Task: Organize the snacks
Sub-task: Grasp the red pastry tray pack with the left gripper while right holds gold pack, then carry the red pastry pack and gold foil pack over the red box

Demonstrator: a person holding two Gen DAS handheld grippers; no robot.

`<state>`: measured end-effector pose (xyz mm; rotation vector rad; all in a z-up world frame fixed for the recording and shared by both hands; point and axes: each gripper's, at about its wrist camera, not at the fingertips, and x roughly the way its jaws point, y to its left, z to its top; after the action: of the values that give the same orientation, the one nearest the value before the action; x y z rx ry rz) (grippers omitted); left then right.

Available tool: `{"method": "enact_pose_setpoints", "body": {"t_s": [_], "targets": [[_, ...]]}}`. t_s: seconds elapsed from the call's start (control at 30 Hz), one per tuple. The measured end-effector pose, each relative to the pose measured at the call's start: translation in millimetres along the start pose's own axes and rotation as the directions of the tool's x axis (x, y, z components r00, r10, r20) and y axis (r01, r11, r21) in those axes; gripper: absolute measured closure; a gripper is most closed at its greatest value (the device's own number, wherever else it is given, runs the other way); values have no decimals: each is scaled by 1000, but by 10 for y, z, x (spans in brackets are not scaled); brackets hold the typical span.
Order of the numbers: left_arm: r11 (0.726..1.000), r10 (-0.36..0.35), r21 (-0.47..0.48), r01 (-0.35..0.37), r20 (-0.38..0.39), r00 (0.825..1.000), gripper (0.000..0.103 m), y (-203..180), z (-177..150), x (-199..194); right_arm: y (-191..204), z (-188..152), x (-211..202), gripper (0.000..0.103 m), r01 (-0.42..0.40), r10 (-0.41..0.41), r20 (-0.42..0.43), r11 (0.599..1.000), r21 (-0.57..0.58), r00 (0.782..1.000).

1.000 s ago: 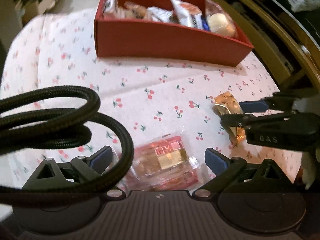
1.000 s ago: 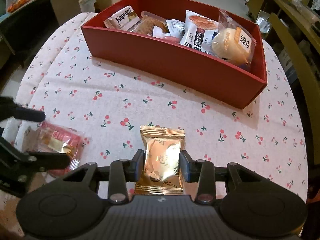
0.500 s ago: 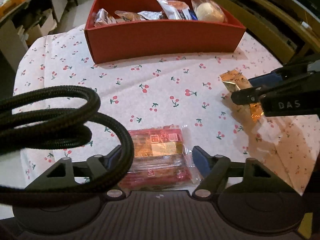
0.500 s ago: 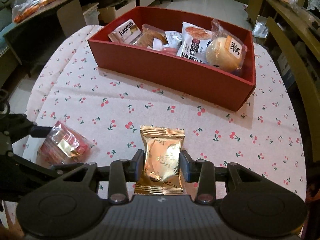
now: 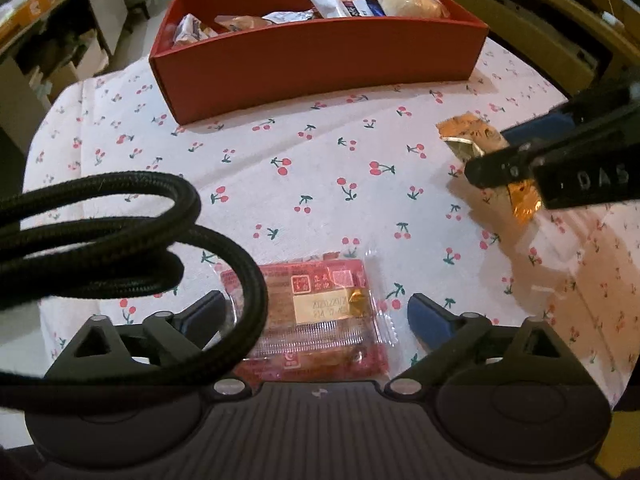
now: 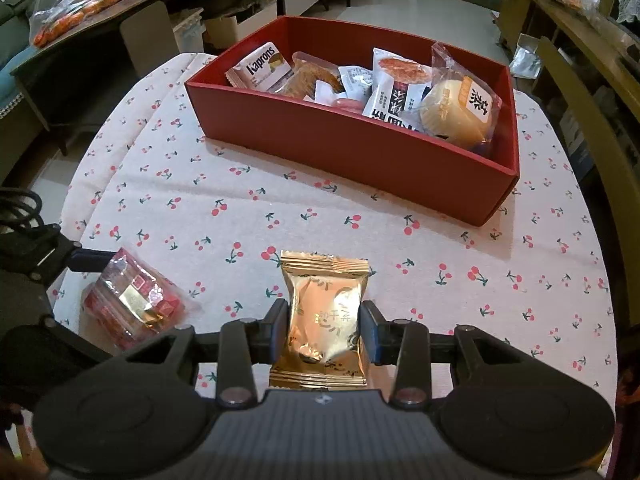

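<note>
My right gripper (image 6: 325,332) is shut on a gold foil snack packet (image 6: 323,312) and holds it above the cherry-print tablecloth; the packet also shows in the left wrist view (image 5: 476,140). My left gripper (image 5: 316,314) is open, its jaws on either side of a red clear-wrapped snack pack (image 5: 320,312), which seems lifted off the cloth; I cannot tell whether the fingers touch it. That pack shows in the right wrist view (image 6: 132,308) at lower left. A red box (image 6: 360,152) with several snacks stands at the far side.
The round table (image 6: 520,280) drops off at its edges. A looped black cable (image 5: 120,232) hangs in front of the left camera. Shelves, boxes and a chair surround the table. A wooden rail (image 6: 592,120) runs along the right.
Both grippers have risen and drawn back from the table, so the red box looks farther off. The gold packet stays clamped in the right gripper. The red pack stays between the left jaws.
</note>
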<state>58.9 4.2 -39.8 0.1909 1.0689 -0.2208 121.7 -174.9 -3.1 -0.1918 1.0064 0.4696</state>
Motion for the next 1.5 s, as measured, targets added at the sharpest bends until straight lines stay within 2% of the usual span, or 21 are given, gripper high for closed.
{"method": "enact_pose_setpoints", "body": {"t_s": [0.07,0.3,0.37,0.4,0.5,0.53,0.57,0.63,0.67,0.73,0.8,0.9,0.97,1.03,1.1,1.13,1.2,1.3,1.33,1.4,1.5], "targets": [[1000,-5,4,5,0,1000,22,25,-4,-57,-20,0,-46,38,-3,3,13,1000,7,1000],[999,-12,-39,12,0,1000,34,91,-51,-263,-33,-72,-279,38,-35,29,98,997,64,995],[998,-26,-56,26,17,1000,52,109,-25,-359,-3,-117,-341,38,-30,23,111,998,55,994],[998,-32,-60,33,21,999,55,117,-7,-392,8,-139,-363,38,-24,17,117,998,52,993],[1000,-18,-18,18,2,1000,51,58,33,-354,-17,-203,-358,38,-15,8,102,998,69,995],[1000,7,11,-8,19,1000,44,11,30,-343,-32,-216,-351,38,-13,5,97,997,78,995],[998,27,52,-29,34,999,29,-41,25,-338,-49,-219,-342,38,-13,4,93,996,86,996],[991,-8,133,3,41,999,13,-106,2,-349,-77,-207,-316,38,-16,7,89,995,99,996],[983,-35,180,28,35,999,13,-118,-15,-364,-87,-194,-300,38,-20,11,87,995,100,996],[937,-81,342,79,-9,997,11,-184,-33,-399,-98,-184,-279,38,-23,15,76,995,94,997],[849,-105,513,123,-63,992,5,-245,-61,-412,-117,-195,-295,38,-35,28,74,995,97,997],[607,-76,783,138,-115,990,0,-339,-156,-360,-144,-164,-254,38,-55,49,63,993,106,997],[507,-89,841,189,-167,982,0,-347,-149,-259,-141,-108,-188,38,-60,56,45,993,98,997],[436,-110,868,237,-210,972,0,-355,-137,-132,-165,-71,-119,38,-60,58,25,993,98,998],[403,-137,872,278,-243,960,0,-342,-99,-15,-207,-64,-55,38,-61,61,2,993,106,998],[420,-166,848,322,-277,946,0,-317,-34,39,-230,-65,-26,38,-62,63,-8,992,110,998],[483,-194,785,388,-336,922,0,-260,102,161,-254,-79,19,38,-65,68,-23,991,115,997],[519,-189,767,378,-329,925,3,-283,118,161,-251,-87,50,38,-72,76,-33,992,106,997],[542,-175,754,370,-329,928,5,-306,111,151,-234,-89,43,38,-76,80,-32,992,101,996],[607,-154,713,352,-329,932,11,-345,104,128,-197,-84,28,38,-82,84,-24,993,89,996],[699,-133,644,309,-308,942,28,-371,98,65,-134,-85,-11,38,-87,88,-8,994,71,996]]}}
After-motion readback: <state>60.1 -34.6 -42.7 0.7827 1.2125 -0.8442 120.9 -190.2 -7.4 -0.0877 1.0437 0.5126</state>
